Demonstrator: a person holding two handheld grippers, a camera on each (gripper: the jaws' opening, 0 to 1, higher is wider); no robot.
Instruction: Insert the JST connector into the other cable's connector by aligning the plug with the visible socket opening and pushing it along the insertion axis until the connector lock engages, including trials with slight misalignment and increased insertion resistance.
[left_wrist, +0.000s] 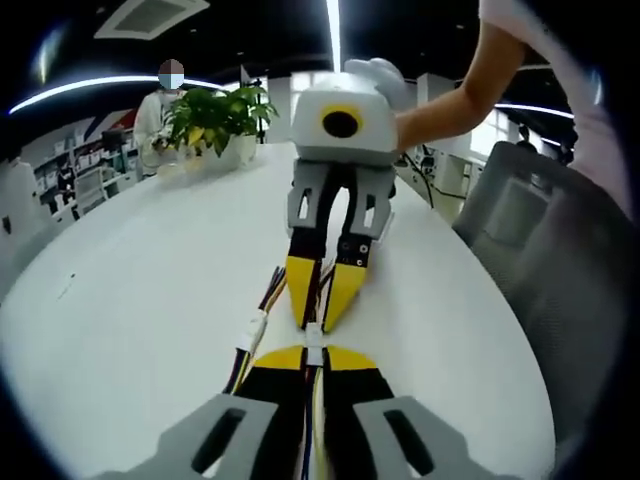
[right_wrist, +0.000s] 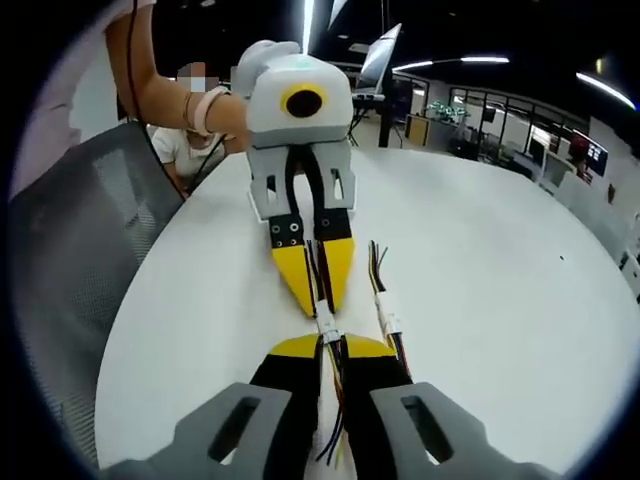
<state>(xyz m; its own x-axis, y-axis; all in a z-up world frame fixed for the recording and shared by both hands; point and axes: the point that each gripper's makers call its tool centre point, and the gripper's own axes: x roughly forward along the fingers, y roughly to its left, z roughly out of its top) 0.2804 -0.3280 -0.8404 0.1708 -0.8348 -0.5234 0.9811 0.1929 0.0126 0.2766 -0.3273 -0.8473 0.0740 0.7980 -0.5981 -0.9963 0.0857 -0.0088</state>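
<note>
In the left gripper view my left gripper (left_wrist: 312, 354) rises from the bottom, its yellow-tipped jaws shut on a multicoloured wire cable (left_wrist: 318, 400). My right gripper (left_wrist: 321, 312) faces it tip to tip, shut on the other cable. White JST connectors (left_wrist: 315, 338) sit in the small gap between the two sets of tips, in line and touching; whether they are locked I cannot tell. The right gripper view mirrors this: right gripper (right_wrist: 331, 346) at the bottom, left gripper (right_wrist: 317, 298) opposite, white connectors (right_wrist: 327, 325) between them. All rest low on the white table (left_wrist: 150, 290).
A spare cable with a white connector (left_wrist: 257, 326) (right_wrist: 388, 322) lies on the table beside the grippers. A potted plant (left_wrist: 215, 118) stands at the far end. A grey mesh chair (left_wrist: 530, 240) (right_wrist: 80, 230) borders the table edge. A person's forearm (left_wrist: 450, 100) holds the right gripper.
</note>
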